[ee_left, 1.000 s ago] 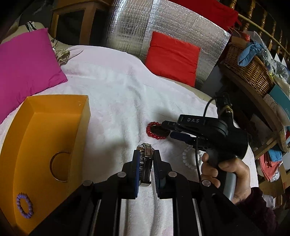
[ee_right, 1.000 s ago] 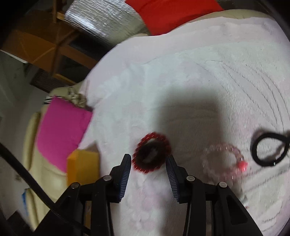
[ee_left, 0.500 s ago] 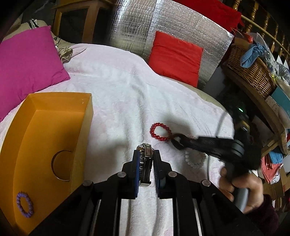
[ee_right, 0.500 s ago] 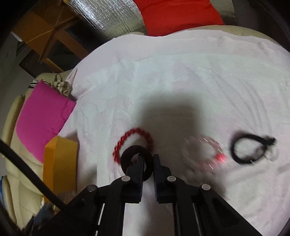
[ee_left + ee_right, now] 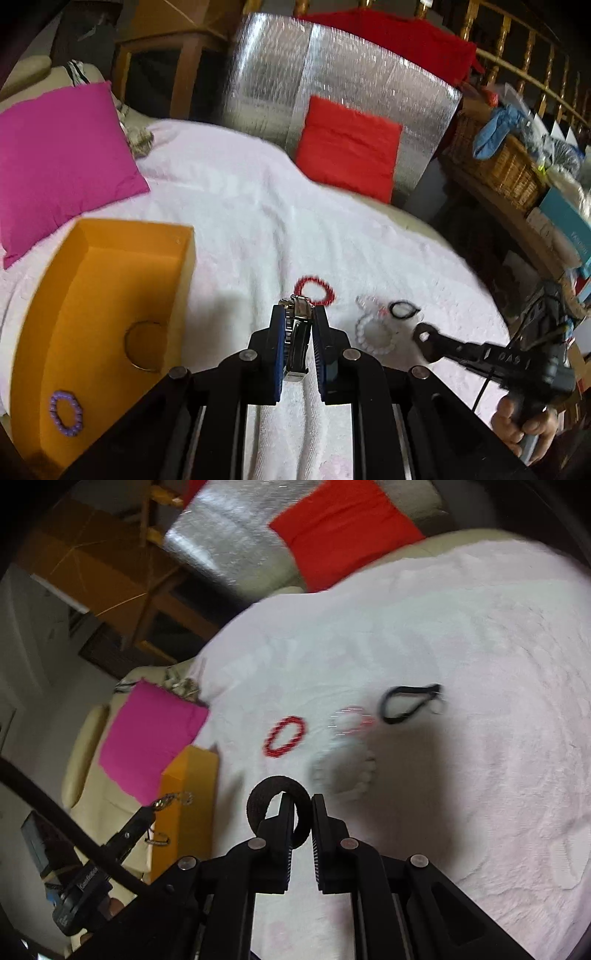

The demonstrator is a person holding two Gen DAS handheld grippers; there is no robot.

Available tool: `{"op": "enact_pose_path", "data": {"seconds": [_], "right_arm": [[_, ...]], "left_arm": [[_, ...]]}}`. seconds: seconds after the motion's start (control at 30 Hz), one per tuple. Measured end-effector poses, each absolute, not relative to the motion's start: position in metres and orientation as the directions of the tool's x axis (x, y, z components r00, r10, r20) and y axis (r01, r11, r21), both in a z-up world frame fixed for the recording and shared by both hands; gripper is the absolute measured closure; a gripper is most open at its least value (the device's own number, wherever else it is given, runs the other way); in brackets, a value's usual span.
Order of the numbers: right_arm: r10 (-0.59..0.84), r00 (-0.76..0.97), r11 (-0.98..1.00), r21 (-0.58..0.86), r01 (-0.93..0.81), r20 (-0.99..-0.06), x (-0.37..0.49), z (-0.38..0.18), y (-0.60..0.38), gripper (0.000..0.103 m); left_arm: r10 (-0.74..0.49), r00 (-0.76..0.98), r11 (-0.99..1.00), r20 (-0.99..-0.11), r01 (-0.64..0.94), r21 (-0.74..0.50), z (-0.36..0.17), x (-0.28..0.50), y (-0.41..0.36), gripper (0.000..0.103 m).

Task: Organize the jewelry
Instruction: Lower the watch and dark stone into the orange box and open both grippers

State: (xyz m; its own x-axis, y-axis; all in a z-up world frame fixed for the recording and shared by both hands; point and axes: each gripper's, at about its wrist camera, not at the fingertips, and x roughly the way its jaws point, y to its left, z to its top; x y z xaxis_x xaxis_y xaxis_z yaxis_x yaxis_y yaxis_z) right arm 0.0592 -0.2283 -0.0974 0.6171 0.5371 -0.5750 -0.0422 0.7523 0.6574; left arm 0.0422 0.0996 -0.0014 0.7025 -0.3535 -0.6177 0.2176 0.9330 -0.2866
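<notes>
On a bed draped in a white blanket point(image 5: 258, 229), we hold a pair of tongs in each hand; the left tongs point(image 5: 299, 332) are clamped tight on a silver metal watch point(image 5: 298, 332), its band standing upright between the blue pads, above the blanket and just right of the orange box point(image 5: 110, 295); the right tongs point(image 5: 300, 812) are closed to a narrow gap on a black fabric hair tie point(image 5: 258, 797), which loops around the left finger and stands clear of the blanket; from the left wrist camera we see those right tongs point(image 5: 424, 338) off to the right, the black ring at their tip, a hand point(image 5: 524, 428) on the grip.

The box lies open at the left of the bed; a purple bead bracelet point(image 5: 66, 411) lies in its near corner; a round cut-out shows in its side wall.

Spread on the blanket ahead of us are a red bead bracelet point(image 5: 314, 290), a pale pink bead bracelet point(image 5: 352, 720), a white bead bracelet point(image 5: 373, 330) nearer us, and a black cord loop point(image 5: 403, 309) just right of the pink one; all are blurred; a magenta pillow point(image 5: 55, 166) lies beyond the box; a red cushion point(image 5: 349, 147) leans on a silver foil panel point(image 5: 280, 74); a wicker basket point(image 5: 495, 166) sits on a shelf at the right.
</notes>
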Motion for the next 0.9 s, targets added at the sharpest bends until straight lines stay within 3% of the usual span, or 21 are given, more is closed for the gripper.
{"op": "enact_pose_path", "data": {"seconds": [0.27, 0.5, 0.63, 0.67, 0.73, 0.77, 0.83, 0.9], "right_arm": [[0.604, 0.552, 0.765, 0.613, -0.198, -0.575, 0.082, -0.07, -0.124, 0.093], [0.611, 0.518, 0.786, 0.538, -0.306, -0.599, 0.112, -0.056, -0.006, 0.093], [0.606, 0.521, 0.788, 0.547, -0.284, -0.602, 0.131, -0.064, 0.031, 0.089], [0.614, 0.522, 0.777, 0.57, -0.267, -0.592, 0.139, -0.068, 0.038, 0.087], [0.639, 0.521, 0.746, 0.62, -0.241, -0.566, 0.149, -0.076, 0.042, 0.062], [0.636, 0.528, 0.74, 0.638, -0.211, -0.563, 0.152, -0.079, 0.038, 0.043], [0.648, 0.555, 0.708, 0.681, -0.187, -0.521, 0.15, -0.082, 0.025, 0.039], [0.64, 0.568, 0.718, 0.667, -0.2, -0.518, 0.146, -0.08, 0.013, 0.039]], "left_arm": [[-0.194, 0.796, 0.972, -0.573, 0.075, -0.225, 0.018, 0.021, 0.16, 0.088], [-0.075, 0.73, 0.969, -0.679, -0.106, -0.221, -0.024, 0.038, 0.229, 0.088], [-0.077, 0.668, 0.956, -0.741, -0.16, -0.244, -0.048, 0.05, 0.248, 0.088], [-0.075, 0.662, 0.953, -0.745, -0.173, -0.249, -0.05, 0.052, 0.25, 0.087], [-0.076, 0.659, 0.947, -0.748, -0.187, -0.261, -0.05, 0.056, 0.252, 0.081], [-0.073, 0.662, 0.946, -0.746, -0.191, -0.262, -0.05, 0.054, 0.253, 0.069], [-0.045, 0.671, 0.949, -0.74, -0.203, -0.241, -0.049, 0.053, 0.249, 0.058], [-0.041, 0.674, 0.956, -0.738, -0.189, -0.225, -0.048, 0.052, 0.244, 0.058]]}}
